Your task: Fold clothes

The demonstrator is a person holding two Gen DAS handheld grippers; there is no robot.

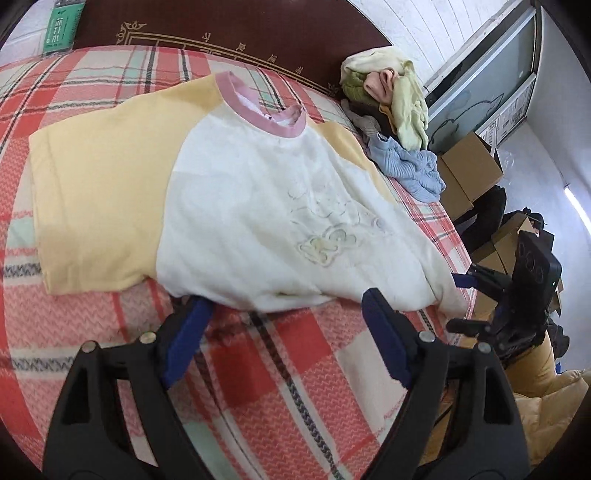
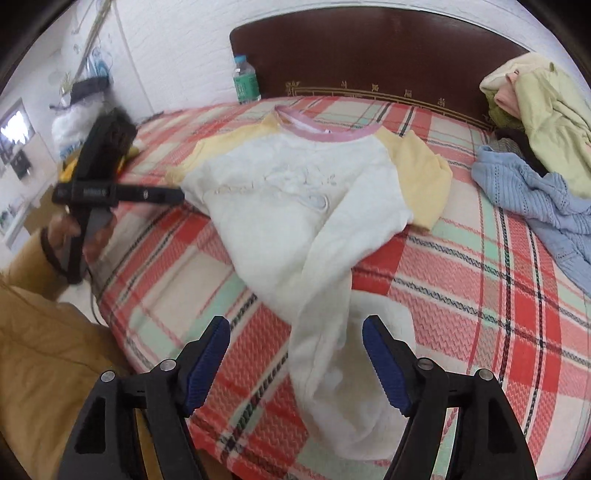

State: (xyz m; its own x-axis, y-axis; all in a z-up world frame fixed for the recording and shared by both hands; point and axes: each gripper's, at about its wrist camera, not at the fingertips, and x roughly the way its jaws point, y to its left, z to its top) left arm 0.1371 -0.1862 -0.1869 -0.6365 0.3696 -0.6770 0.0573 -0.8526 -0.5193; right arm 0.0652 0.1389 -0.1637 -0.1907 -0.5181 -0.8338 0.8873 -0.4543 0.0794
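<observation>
On the bed's plaid blanket [image 1: 258, 369], seen from the left wrist, a white shirt [image 1: 236, 206] with yellow sleeves and a pink collar lies spread out, collar toward the dark headboard [image 1: 229, 26]. The left claw [image 1: 286, 315] hovers at the shirt's hem with its blue pads spread; the left pad tip sits right at the hem edge, yet nothing is pinched. To the right of the shirt, against the headboard, rests a pile of clothes [image 1: 391, 92], with a blue knit garment [image 1: 410, 166] just below it. Beyond the shirt's right hem corner the right claw [image 1: 461, 295] shows, its fingers apart around the bunched fabric. Cardboard boxes [image 1: 469, 173] stand past the bed's edge.

From the right wrist, the shirt [image 2: 288, 206] lies in the middle of the blanket [image 2: 461, 295], and its hem corner trails down between the pads of the right claw [image 2: 297, 334], which are spread and do not press the cloth. Left of the shirt, the left claw [image 2: 173, 194] reaches its edge, held by a hand [image 2: 70, 236] in a tan sleeve. A water bottle [image 2: 244, 79] stands by the headboard [image 2: 369, 48]. The blue garment [image 2: 532, 199] and the pile [image 2: 539, 107] lie right of the shirt.
</observation>
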